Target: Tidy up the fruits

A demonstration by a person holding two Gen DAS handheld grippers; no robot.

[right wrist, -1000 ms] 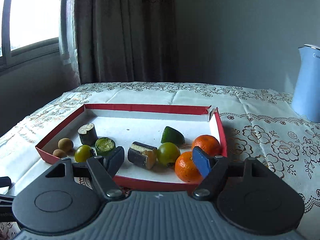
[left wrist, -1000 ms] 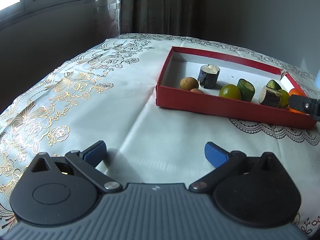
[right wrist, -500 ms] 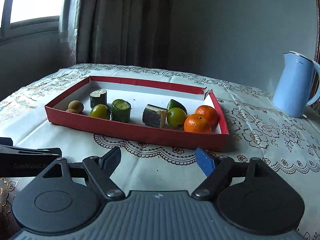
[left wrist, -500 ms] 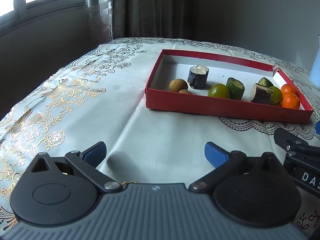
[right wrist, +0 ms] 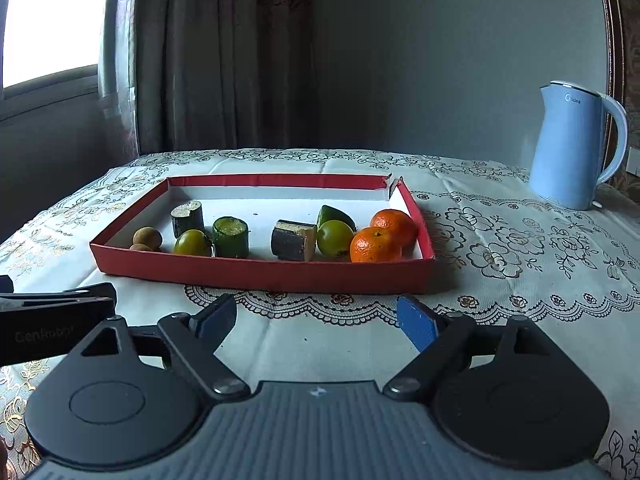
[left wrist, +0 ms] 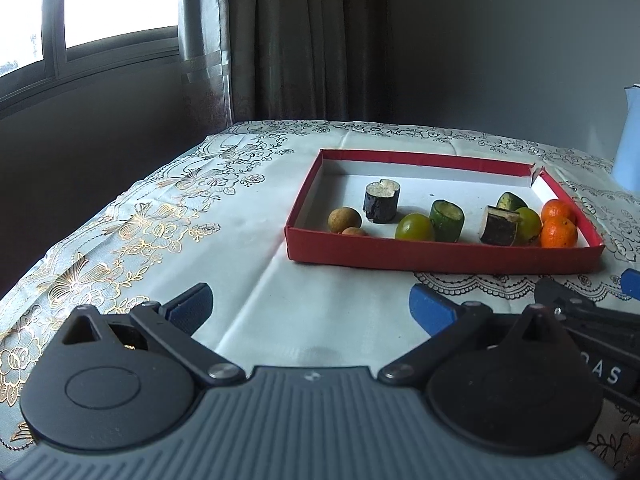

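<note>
A shallow red tray [left wrist: 440,259] [right wrist: 260,273] lies on the tablecloth with fruit in a row. It holds two oranges [right wrist: 376,245] at its right end, round green fruits [right wrist: 335,237], dark and green cut chunks [right wrist: 230,236], and small brown fruits [left wrist: 344,219] at its left end. My left gripper [left wrist: 308,306] hovers over bare cloth short of the tray's near wall, open with nothing between its blue pads. My right gripper [right wrist: 316,318] is also in front of the near wall, open and empty. Each gripper shows at the edge of the other's view.
A light blue kettle [right wrist: 576,146] stands at the back right of the table. Behind the table are a curtain [right wrist: 216,52] and a window [left wrist: 100,0]. The table's left edge [left wrist: 100,216] drops off beside the tray.
Both grippers have drawn back from the tray, which now looks farther off. The right gripper's jaws have spread wider and no longer frame the oranges.
</note>
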